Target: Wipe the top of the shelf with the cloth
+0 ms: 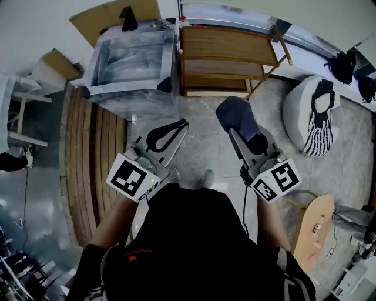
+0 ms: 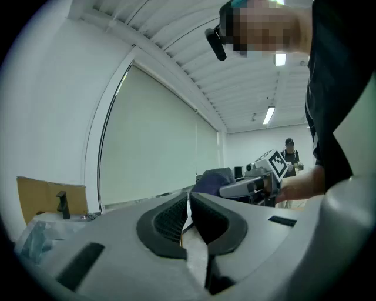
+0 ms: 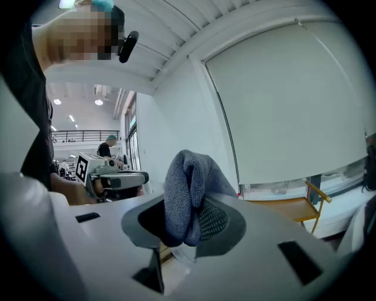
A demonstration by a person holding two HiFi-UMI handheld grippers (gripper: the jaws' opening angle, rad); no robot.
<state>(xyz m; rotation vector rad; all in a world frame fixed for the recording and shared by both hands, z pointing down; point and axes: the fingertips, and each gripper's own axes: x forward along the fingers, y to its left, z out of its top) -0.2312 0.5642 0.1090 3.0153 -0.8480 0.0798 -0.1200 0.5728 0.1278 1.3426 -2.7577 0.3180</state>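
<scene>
The wooden shelf (image 1: pixel 226 46) stands against the far wall, its top board bare; its end also shows in the right gripper view as the shelf (image 3: pixel 294 206). A blue-grey cloth (image 1: pixel 238 117) hangs bunched in my right gripper (image 1: pixel 249 138), which is shut on it and held above the floor, short of the shelf. Between that gripper's jaws the cloth (image 3: pixel 187 194) fills the gap. My left gripper (image 1: pixel 167 134) hovers to the left at the same height, jaws together with nothing in them; the left gripper (image 2: pixel 189 220) points toward the window wall.
A clear plastic bin (image 1: pixel 132 64) sits left of the shelf, with cardboard (image 1: pixel 111 14) behind it. A white beanbag (image 1: pixel 311 114) with a striped cloth lies at the right. A small wooden table (image 1: pixel 314 226) is at lower right. Wooden slats (image 1: pixel 91 153) cover the floor at left.
</scene>
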